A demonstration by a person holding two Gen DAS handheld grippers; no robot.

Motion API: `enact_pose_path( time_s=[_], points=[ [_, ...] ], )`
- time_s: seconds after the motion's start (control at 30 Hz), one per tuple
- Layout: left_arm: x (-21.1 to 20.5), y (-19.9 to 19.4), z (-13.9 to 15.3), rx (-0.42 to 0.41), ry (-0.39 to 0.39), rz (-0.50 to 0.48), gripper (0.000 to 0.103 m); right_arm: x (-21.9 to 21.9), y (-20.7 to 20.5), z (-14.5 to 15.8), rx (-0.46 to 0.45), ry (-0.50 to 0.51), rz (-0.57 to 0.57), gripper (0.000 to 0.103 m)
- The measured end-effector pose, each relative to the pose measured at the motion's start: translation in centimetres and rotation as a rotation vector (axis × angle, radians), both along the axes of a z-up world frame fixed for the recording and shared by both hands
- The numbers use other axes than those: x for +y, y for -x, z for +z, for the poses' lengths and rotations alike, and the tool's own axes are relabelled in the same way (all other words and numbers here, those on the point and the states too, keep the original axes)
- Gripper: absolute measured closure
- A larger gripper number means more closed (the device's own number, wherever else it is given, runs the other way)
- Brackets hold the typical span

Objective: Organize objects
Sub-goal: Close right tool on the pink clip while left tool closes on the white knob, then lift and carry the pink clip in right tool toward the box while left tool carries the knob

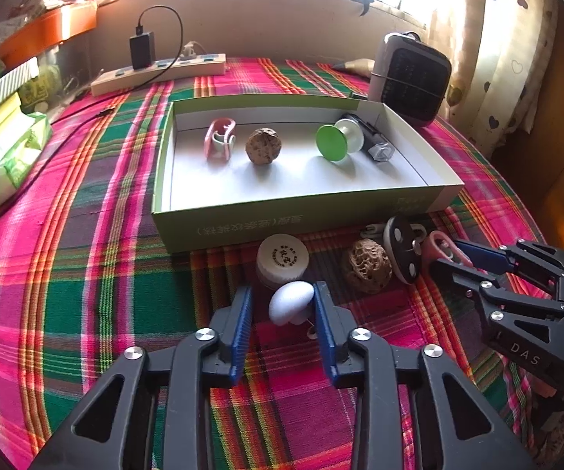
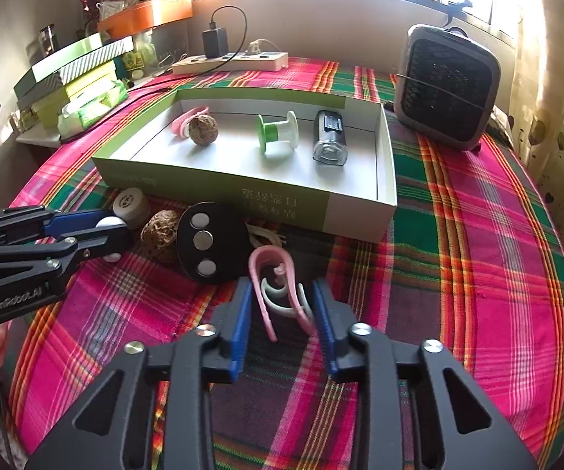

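A white egg-shaped piece lies on the plaid cloth between the fingers of my left gripper. The right pad touches it and a gap shows at the left pad, so the jaws stand open. My right gripper is shut on a pink and white clip resting on the cloth. The open green box behind holds another pink clip, a walnut, a green spool and a small lamp. In the left wrist view the right gripper shows at the right.
In front of the box lie a white jar, a second walnut and a black disc with three metal dots. A small heater stands at the back right, a power strip at the back, and stacked boxes at the left.
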State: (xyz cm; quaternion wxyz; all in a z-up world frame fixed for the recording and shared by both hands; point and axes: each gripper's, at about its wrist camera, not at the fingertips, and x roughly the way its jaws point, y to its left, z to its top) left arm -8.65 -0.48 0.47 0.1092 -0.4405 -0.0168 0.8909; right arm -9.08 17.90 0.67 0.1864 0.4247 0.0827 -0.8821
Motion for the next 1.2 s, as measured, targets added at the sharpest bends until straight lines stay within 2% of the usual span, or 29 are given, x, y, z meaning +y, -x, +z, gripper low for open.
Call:
enact_pose_path(
  time_s=[0.2, 0.5, 1.07, 1.2],
  points=[
    [-0.2, -0.1, 0.0, 0.0, 0.002, 0.018, 0.083, 0.2, -0.2, 0.1, -0.005, 0.021, -0.001, 0.079],
    [0.0, -0.4, 0.0, 0.001, 0.017, 0.035, 0.083, 0.6, -0.5, 0.0, -0.021, 0.068, -0.022, 0.079],
    [-0.2, -0.7, -0.1, 0.025, 0.023, 0.018, 0.083, -0.1, -1.3, 0.0, -0.014, 0.044, -0.071, 0.079],
    [-0.3, -0.9, 0.0, 0.028, 0.025, 0.014, 0.083, -0.2, -1.3, 0.1, -0.02, 0.064, -0.086, 0.079]
  ],
)
